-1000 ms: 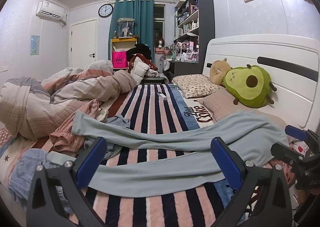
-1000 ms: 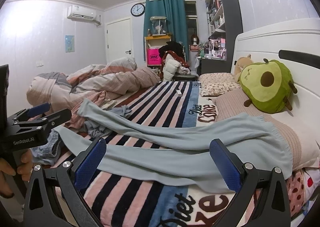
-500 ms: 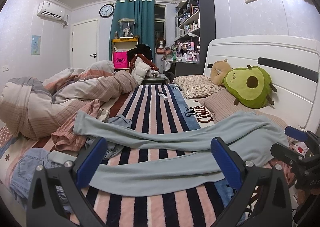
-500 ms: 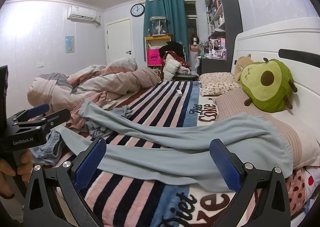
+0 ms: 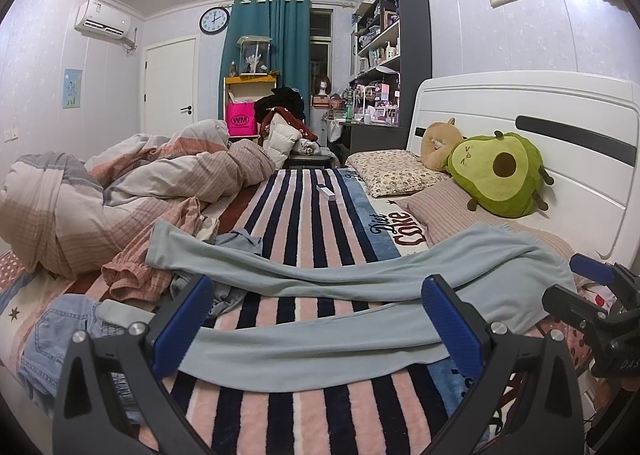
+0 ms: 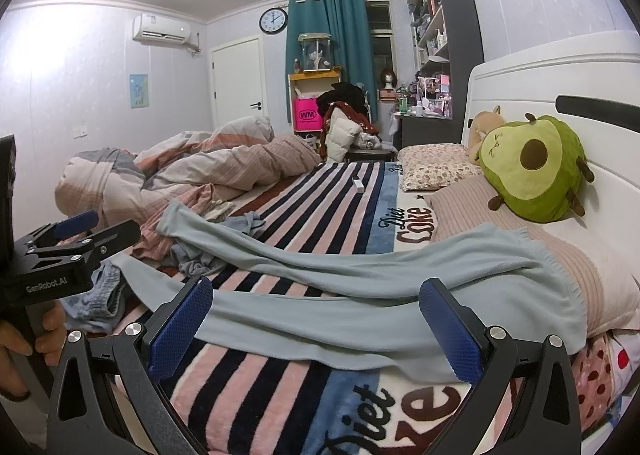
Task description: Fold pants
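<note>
Light blue pants (image 5: 328, 339) lie spread across the striped blanket (image 5: 304, 223), legs apart toward the left, waistband on the pillow at the right; they also show in the right wrist view (image 6: 360, 319). My left gripper (image 5: 318, 329) is open and empty, hovering just in front of the near leg. My right gripper (image 6: 316, 329) is open and empty, in front of the near leg and seat. The left gripper shows at the left edge of the right wrist view (image 6: 76, 235); the right gripper shows at the right edge of the left wrist view (image 5: 600, 295).
A crumpled duvet (image 5: 120, 191) and loose clothes, including jeans (image 5: 60, 335), lie at the left. An avocado plush (image 5: 500, 171), pillows (image 5: 396, 175) and the white headboard (image 5: 520, 111) are at the right. A small white box (image 5: 326, 191) lies on the blanket.
Both views have shifted very slightly; the pants lie as before and both grippers stay open.
</note>
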{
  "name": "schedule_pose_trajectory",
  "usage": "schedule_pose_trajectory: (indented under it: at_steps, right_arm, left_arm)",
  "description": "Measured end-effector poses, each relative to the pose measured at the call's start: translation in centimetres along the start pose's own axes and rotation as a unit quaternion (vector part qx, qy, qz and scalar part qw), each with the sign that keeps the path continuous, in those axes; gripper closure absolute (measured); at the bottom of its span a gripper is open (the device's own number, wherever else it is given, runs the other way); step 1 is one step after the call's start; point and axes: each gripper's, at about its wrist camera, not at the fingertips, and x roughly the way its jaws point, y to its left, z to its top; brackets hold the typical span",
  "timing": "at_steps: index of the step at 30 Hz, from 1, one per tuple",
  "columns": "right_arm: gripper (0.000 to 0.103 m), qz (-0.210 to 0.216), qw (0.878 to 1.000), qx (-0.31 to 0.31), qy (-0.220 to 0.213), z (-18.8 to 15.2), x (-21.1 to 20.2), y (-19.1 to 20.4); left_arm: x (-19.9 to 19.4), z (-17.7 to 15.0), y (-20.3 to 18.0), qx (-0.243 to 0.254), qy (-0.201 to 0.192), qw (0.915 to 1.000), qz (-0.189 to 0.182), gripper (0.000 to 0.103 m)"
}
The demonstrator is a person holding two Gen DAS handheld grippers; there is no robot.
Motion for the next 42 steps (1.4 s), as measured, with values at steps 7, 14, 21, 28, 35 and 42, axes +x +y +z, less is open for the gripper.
schedule_pose_trajectory:
  at_steps: [7,14,21,28,35,42]
  right_arm:
    - [0.000,0.000,1.000,0.001,0.000,0.0,0.0,-0.1]
    - [0.000,0.000,1.000,0.001,0.001,-0.1,-0.3,0.0]
    - [0.000,-0.003,1.000,0.008,0.006,-0.3,-0.3,-0.2]
    - [0.001,-0.029,0.998,0.047,0.040,-2.4,3.1,-2.8]
    - [0.027,-0.066,0.986,0.115,0.106,-7.4,7.4,-9.0]
    - [0.033,-0.105,0.968,0.177,0.146,-11.2,9.8,-15.0]
  left_arm:
    - [0.0,0.0,0.1,-0.001,0.001,1.0000,0.000,0.001]
    - [-0.1,-0.3,0.3,-0.003,0.002,1.0000,0.000,0.001]
    - [1.0,-0.7,0.7,-0.009,0.013,0.9999,0.003,0.001]
    - [4.7,-2.6,2.4,-0.033,0.058,0.9978,0.002,0.001]
    - [10.1,-7.3,7.6,-0.089,0.139,0.9858,0.032,0.001]
    - [13.9,-12.5,12.2,-0.131,0.211,0.9658,0.074,0.001]
